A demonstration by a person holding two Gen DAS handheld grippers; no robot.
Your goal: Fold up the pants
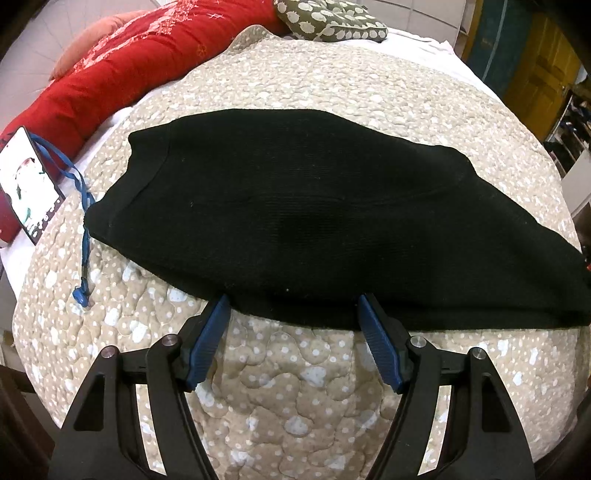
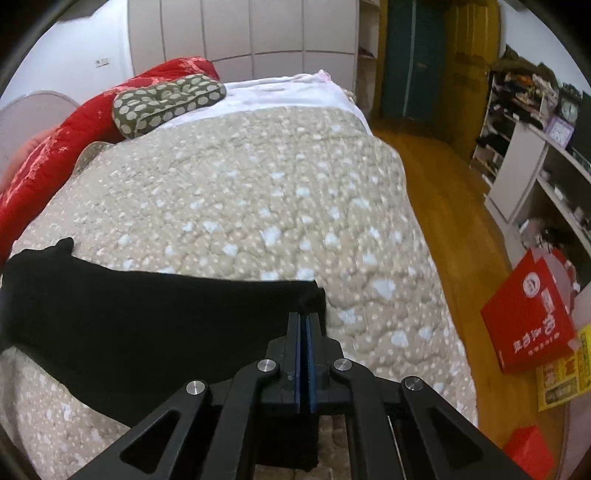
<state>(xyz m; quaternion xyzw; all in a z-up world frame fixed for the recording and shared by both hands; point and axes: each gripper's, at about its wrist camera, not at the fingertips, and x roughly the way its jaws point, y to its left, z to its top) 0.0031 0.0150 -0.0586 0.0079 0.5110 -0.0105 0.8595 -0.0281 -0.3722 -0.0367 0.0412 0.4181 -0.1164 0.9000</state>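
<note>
Your left tongs [image 1: 294,308] are wide open, tilted down. The two blue pads [image 1: 208,338] stand far apart, tips right at the edge of the black pants [image 1: 295,221], not pinching. Your right tongs [image 2: 305,317] are squeezed tight, blue pads pressed flat w/ almost no gap, also tilted down. Their tips sit at the pants' corner; can't tell if cloth is caught between them.

Quilted bed [image 1: 295,387], black pants [image 1: 295,221], pillows [image 1: 332,18]

A quilted bed [image 2: 240,192], wooden floor [image 2: 436,192], white wardrobe [image 2: 240,29], cluttered shelves [image 2: 535,155].
</note>
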